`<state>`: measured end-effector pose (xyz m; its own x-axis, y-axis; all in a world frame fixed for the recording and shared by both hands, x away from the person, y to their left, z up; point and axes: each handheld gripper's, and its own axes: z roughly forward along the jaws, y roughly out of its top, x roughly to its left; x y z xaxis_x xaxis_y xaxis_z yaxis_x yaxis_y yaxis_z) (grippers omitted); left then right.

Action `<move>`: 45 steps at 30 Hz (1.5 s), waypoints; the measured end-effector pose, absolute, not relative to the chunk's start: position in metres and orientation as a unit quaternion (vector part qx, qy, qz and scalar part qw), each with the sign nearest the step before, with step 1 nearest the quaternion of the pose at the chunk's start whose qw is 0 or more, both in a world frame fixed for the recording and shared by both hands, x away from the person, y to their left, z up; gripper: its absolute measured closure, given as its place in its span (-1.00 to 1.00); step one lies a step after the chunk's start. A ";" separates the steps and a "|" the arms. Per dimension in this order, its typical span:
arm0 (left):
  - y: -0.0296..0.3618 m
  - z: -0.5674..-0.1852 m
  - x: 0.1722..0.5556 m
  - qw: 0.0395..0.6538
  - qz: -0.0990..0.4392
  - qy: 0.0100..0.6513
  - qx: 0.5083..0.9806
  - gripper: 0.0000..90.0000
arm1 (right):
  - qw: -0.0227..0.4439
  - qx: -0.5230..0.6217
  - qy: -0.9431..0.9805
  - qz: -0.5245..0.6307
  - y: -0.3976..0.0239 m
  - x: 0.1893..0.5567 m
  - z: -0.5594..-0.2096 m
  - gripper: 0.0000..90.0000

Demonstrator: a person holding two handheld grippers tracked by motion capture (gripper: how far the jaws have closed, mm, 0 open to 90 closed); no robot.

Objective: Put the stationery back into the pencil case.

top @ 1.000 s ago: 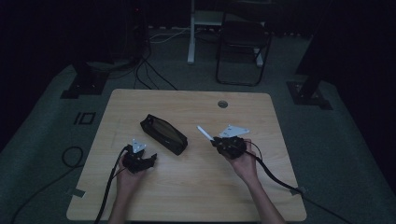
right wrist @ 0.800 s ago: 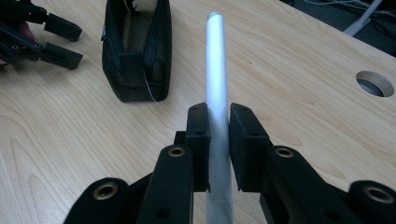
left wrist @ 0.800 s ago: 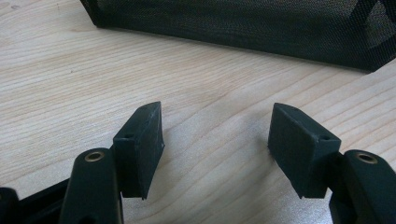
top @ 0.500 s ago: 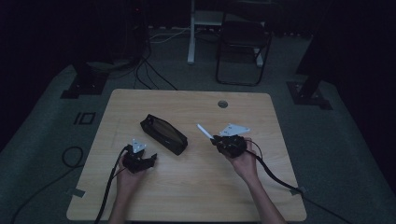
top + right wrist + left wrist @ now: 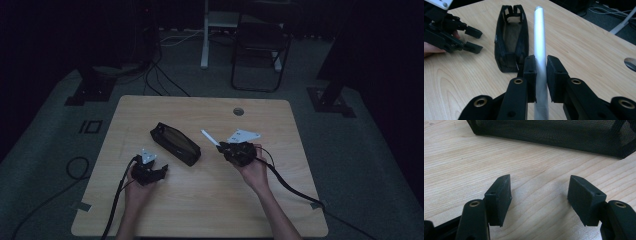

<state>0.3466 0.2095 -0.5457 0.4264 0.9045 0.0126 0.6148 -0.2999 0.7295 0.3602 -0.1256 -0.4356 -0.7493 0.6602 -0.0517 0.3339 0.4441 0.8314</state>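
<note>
Clamping a silver pen between its jaws, the right gripper sits right of centre in the high view, the pen pointing up-left toward the open black pencil case at mid-frame; lower left, the left gripper rests with jaws apart, empty, near the case

A light wooden table with rounded corners stands on grey carpet, filling the middle of the frame. A round cable hole sits near its far edge, right of centre. A black mesh pouch lies directly on the top, left of centre, set diagonally with its zip open.
</note>
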 end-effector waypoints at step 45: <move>0.209 -0.546 0.347 0.334 0.217 0.488 0.777 -0.20 | 0.186 0.282 0.835 0.433 -0.099 0.376 -0.426 0.75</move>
